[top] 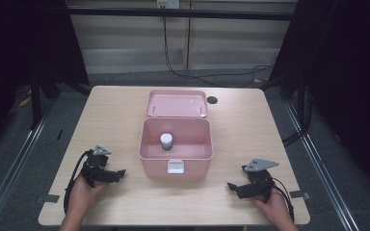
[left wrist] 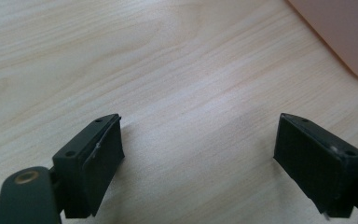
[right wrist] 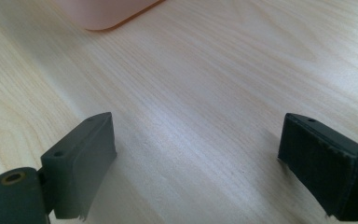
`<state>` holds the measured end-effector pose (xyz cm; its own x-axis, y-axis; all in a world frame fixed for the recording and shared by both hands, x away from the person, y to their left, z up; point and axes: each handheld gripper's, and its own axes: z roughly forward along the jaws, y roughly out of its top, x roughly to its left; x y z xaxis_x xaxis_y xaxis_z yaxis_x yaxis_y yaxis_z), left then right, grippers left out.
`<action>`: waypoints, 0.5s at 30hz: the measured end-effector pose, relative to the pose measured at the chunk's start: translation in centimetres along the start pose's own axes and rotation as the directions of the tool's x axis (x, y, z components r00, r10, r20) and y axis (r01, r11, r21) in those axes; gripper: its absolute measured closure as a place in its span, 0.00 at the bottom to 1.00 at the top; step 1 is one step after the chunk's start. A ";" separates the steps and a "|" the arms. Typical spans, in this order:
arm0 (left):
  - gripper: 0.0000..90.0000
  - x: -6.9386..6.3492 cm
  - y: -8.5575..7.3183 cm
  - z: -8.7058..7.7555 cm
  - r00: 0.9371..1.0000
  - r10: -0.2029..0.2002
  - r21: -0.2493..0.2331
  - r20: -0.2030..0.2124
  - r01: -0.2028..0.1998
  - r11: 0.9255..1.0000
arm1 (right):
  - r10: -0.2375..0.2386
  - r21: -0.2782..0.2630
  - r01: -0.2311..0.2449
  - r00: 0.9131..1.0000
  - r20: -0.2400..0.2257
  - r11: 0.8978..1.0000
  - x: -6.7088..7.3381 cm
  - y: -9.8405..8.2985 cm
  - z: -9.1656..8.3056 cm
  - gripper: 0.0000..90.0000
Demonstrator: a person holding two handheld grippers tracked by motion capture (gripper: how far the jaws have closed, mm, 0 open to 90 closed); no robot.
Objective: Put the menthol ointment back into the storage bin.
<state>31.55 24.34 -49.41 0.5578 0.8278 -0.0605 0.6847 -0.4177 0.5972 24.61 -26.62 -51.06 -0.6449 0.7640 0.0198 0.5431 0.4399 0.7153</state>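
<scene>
Black hand-held grippers [top: 121, 173] [top: 231, 186] low, pointing inward, jaws apart.

Matt pale wood-grain table [top: 250, 144], glossy pink plastic box [top: 176, 166] (smooth walls).

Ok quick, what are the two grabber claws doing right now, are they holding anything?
Left gripper: open, holding nothing, low over the table.
Right gripper: open, holding nothing.

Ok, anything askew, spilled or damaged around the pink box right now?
Nothing stands out. The pink box sits square at the table's middle, lid open and leaning back, with one small white-capped bottle upright inside. No spill shows. The left tool and right tool rest open beside it, holding nothing.
</scene>
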 end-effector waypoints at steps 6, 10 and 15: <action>0.11 -0.3 -0.9 0.3 0.999 0.041 -0.068 -0.021 -0.042 0.997 | 0.001 0.000 -0.001 1.000 0.000 1.000 0.0 0.0 0.0 0.11; 0.09 -0.1 -1.5 0.5 0.998 0.053 -0.121 -0.014 -0.055 0.991 | 0.001 0.000 -0.001 1.000 0.000 1.000 0.0 0.0 0.0 0.11; 0.06 0.1 -1.8 0.6 0.998 0.067 -0.145 -0.003 -0.066 0.987 | 0.000 0.000 0.000 1.000 0.001 1.000 0.0 0.0 0.0 0.11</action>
<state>30.65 24.93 -50.94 0.6008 0.7992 -0.0183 0.5709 -0.4129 0.7097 24.61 -26.61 -51.06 -0.6445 0.7643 0.0195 0.5430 0.4396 0.7155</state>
